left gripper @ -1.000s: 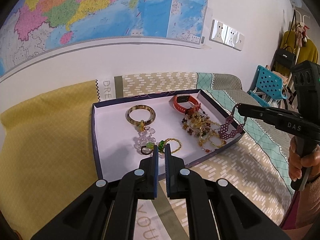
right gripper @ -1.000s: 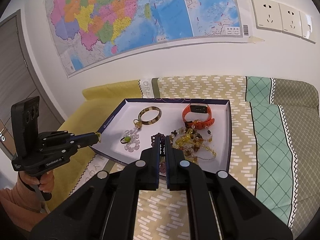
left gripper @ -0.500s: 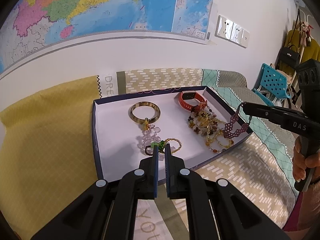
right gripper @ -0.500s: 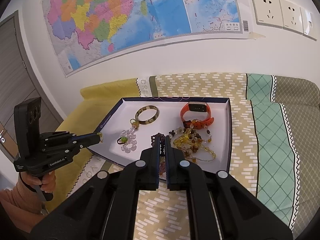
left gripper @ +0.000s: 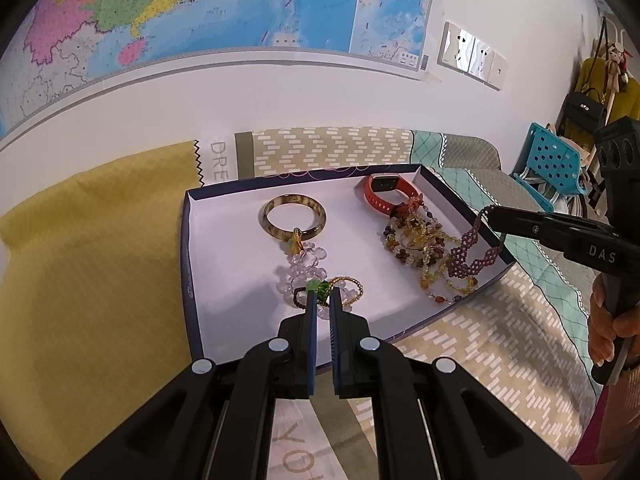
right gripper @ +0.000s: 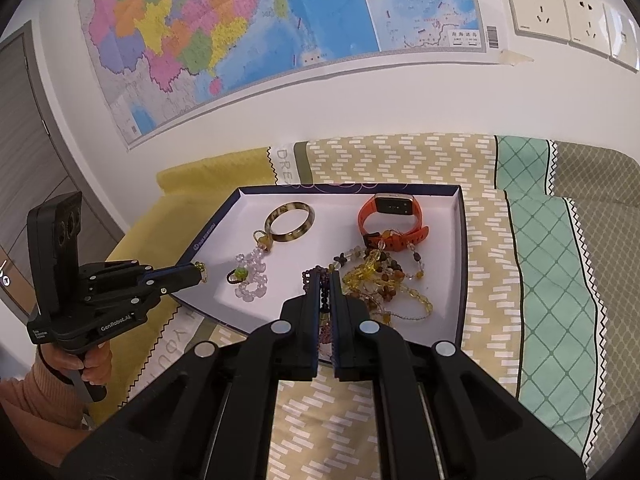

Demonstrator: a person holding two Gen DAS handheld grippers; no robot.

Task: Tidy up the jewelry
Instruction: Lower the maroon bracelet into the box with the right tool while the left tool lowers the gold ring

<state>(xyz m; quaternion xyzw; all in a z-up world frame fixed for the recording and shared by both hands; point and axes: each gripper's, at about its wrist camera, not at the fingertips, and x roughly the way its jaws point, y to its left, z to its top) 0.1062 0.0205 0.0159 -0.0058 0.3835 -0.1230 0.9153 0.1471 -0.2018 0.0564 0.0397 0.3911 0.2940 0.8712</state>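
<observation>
little has shifted since the earlier frames: both grippers hold as before. left gripper (left gripper: 324,294) jaws are closed on a thin gold bead chain (left gripper: 350,282) above the tray (left gripper: 186,264). right gripper (right gripper: 326,280) jaws are pinched on a woven maroon bead bracelet (left gripper: 468,248) at the tray's right rim. remaining jewelry lies inside the shallow, white-lined tray on the patterned bed cover (right gripper: 532,248).

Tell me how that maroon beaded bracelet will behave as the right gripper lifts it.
The maroon beaded bracelet already drapes in a zigzag from the right gripper, so it is probably floppy. Its open beadwork looks light. It hangs against the amber bead strands, so it may snag.
</observation>
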